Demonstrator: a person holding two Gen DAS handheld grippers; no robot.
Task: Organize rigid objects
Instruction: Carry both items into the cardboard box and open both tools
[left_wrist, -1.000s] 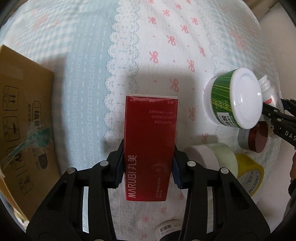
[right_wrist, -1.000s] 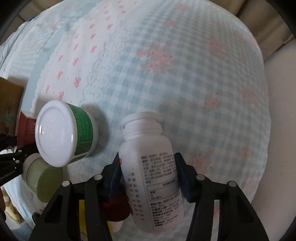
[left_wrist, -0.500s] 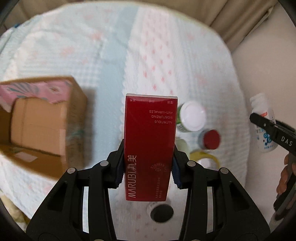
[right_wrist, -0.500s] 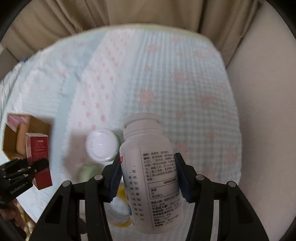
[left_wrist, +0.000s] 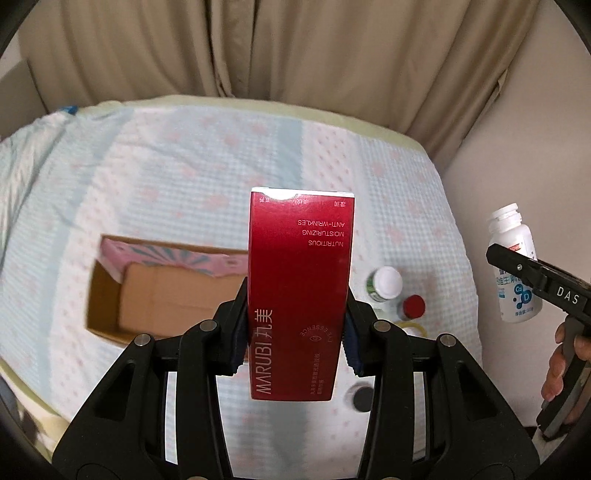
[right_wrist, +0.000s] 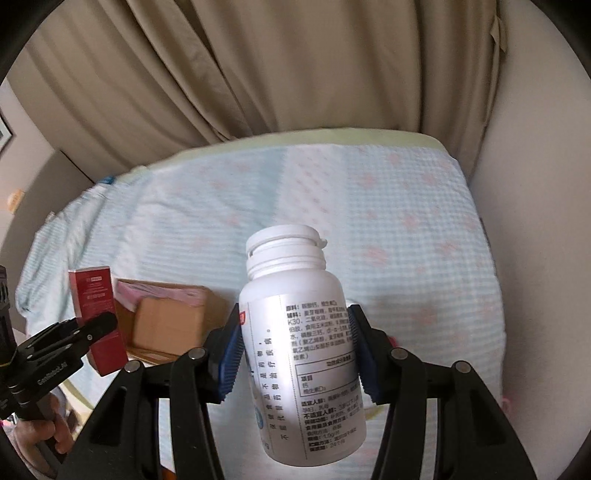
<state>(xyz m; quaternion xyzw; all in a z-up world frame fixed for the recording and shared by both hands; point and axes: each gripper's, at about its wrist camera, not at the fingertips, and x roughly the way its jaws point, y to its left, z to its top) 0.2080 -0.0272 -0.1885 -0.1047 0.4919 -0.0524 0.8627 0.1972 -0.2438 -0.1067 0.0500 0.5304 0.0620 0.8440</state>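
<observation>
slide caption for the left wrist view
Left claw holds a red box above the bed, cardboard box below.

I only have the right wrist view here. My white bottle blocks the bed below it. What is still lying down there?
Observer: The left wrist view shows a white-lidded jar with a green label on the bedspread.
Operator: Anything next to that?
Observer: A red-capped jar beside it, and a bit of yellow tape roll just below.
Operator: Is the cardboard box full?
Observer: No. The cardboard box holds a pink patterned pack along its far side; the rest of the floor is bare.
</observation>
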